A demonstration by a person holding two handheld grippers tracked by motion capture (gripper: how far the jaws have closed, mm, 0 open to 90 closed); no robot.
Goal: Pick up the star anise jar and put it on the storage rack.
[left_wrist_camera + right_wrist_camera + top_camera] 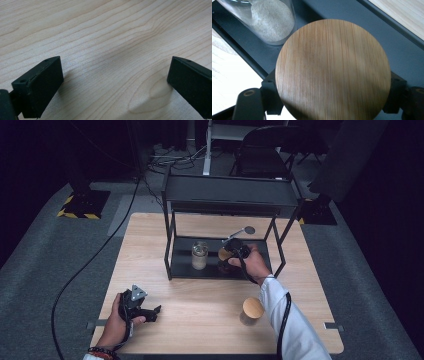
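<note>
My right gripper (229,254) reaches into the lower level of the black rack (172,251) and is shut on a jar with a round bamboo lid (333,67); its jaws press the lid's two sides. In the high view that lid (223,254) shows just left of the hand. Beside it on the rack's bottom shelf (352,15) stands a glass jar of pale sand (199,256), also at the upper left of the right gripper view (270,21). My left gripper (156,310) rests on the wooden table (105,32) near the front left, open (115,75) with nothing between its jaws.
A second jar with a bamboo lid (253,309) stands on the table at the front right, close to the right forearm. A grey spoon-like thing (244,231) lies behind the rack's lower level. The rack's top shelf (230,195) overhangs the jars. A cable (95,255) trails off the table's left.
</note>
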